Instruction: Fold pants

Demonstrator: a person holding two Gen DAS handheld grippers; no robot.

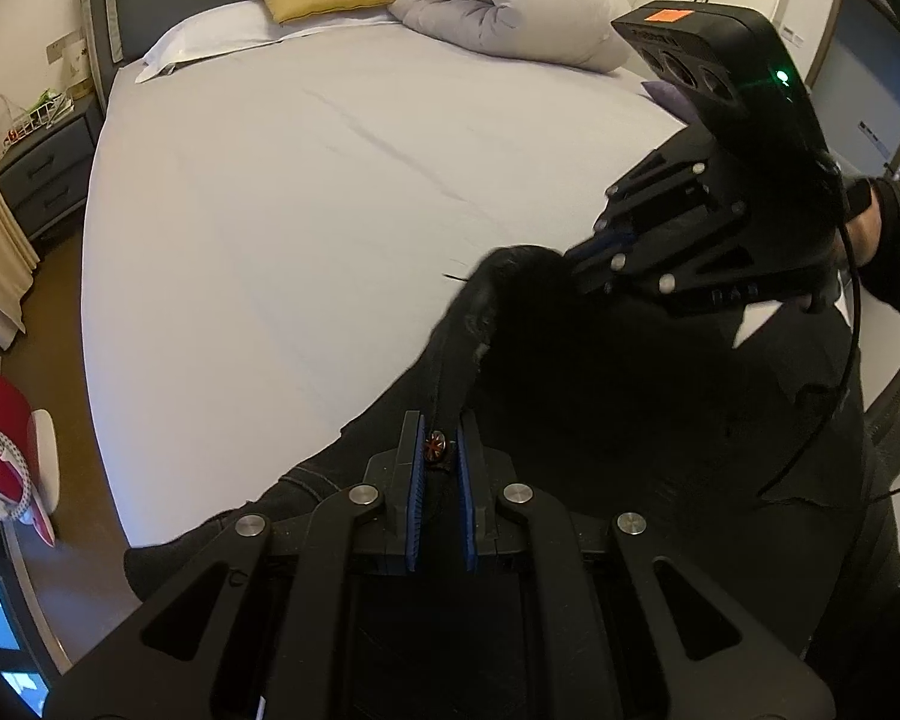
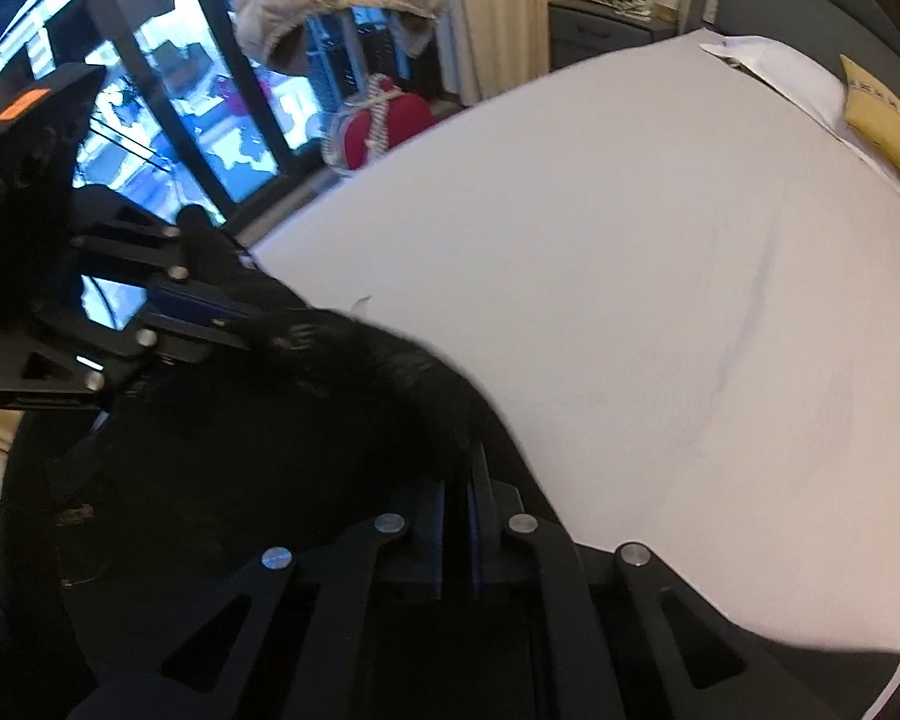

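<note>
Matte black, plastic-looking left gripper (image 1: 441, 450) has blue-padded fingers (image 1: 415, 480) and round silver rivets on slotted linkage arms. The matching black right gripper (image 1: 600, 243) carries, behind its fingers, a camera block with an orange sticker (image 1: 669, 16), a green light, a thin black cable, and a black-sleeved hand (image 1: 867, 234).

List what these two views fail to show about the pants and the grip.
- Pants shape: both views, black cloth shows no folds; legs cut off at bottom edge.
- Right gripper pinch: right wrist view, blurred; cloth hides the fingertips.
- Left gripper: fingers close around the button, but contact is unclear.
- Bed under the pants: hidden by them.
</note>
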